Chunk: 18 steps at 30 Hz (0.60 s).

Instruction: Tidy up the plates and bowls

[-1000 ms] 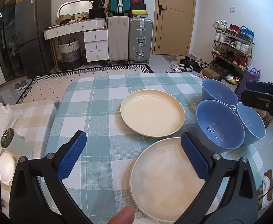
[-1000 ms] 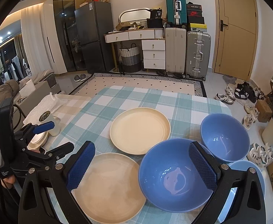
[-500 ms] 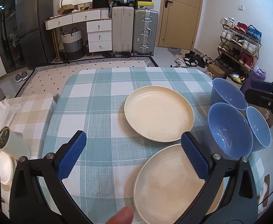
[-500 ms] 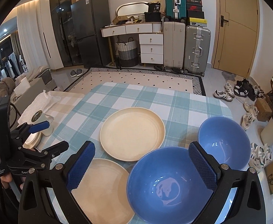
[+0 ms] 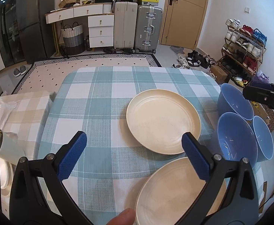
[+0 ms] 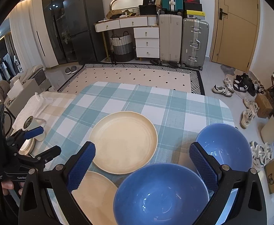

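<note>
Two cream plates lie on the checked tablecloth: the far plate (image 5: 163, 121) (image 6: 123, 140) mid-table and the near plate (image 5: 172, 193) (image 6: 93, 196) at the front edge. Three blue bowls stand at the right: a far bowl (image 5: 234, 103) (image 6: 223, 148), a middle bowl (image 5: 236, 140) (image 6: 161, 195) and a small one (image 5: 263, 136). My left gripper (image 5: 133, 157) is open and empty above the near plate's left side. My right gripper (image 6: 142, 165) is open and empty, held above the middle bowl's far rim. Each gripper shows in the other's view.
A white cup (image 5: 7, 146) and a small dish (image 6: 27, 144) sit on a beige side surface left of the table. The tablecloth (image 5: 103, 101) has a broad bare stretch at left and back. Suitcases, drawers and a shoe rack stand beyond.
Both grippers have drawn back and up a little, so plates and bowls sit lower in view. Nothing on the table has moved; both stay open.
</note>
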Motion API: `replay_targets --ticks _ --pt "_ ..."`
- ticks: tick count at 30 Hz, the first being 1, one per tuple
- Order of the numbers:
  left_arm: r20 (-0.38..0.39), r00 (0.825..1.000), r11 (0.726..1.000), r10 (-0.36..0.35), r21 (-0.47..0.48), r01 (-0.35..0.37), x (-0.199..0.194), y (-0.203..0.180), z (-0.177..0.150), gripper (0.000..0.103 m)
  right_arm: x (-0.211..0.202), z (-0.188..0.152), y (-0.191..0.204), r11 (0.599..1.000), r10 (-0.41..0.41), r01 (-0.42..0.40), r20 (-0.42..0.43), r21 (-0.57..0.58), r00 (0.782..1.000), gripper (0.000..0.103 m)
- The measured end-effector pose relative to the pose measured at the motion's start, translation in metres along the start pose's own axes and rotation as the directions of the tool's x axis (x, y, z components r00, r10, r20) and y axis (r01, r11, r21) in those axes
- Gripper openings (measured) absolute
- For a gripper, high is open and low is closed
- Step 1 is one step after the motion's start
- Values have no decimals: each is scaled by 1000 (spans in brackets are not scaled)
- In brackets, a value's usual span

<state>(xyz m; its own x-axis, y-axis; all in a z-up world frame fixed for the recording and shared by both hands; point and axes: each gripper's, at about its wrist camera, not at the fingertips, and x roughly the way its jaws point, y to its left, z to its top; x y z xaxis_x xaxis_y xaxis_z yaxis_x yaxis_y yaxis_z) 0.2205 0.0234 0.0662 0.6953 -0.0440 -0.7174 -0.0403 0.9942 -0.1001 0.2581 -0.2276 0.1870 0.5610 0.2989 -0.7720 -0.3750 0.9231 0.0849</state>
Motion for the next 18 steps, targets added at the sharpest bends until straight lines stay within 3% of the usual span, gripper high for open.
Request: replay_targets --ticks 18 --pt "-77 997 1000 -4 -1 4 56 3 18 99 53 12 -26 999 -3 6 -83 33 997 102"
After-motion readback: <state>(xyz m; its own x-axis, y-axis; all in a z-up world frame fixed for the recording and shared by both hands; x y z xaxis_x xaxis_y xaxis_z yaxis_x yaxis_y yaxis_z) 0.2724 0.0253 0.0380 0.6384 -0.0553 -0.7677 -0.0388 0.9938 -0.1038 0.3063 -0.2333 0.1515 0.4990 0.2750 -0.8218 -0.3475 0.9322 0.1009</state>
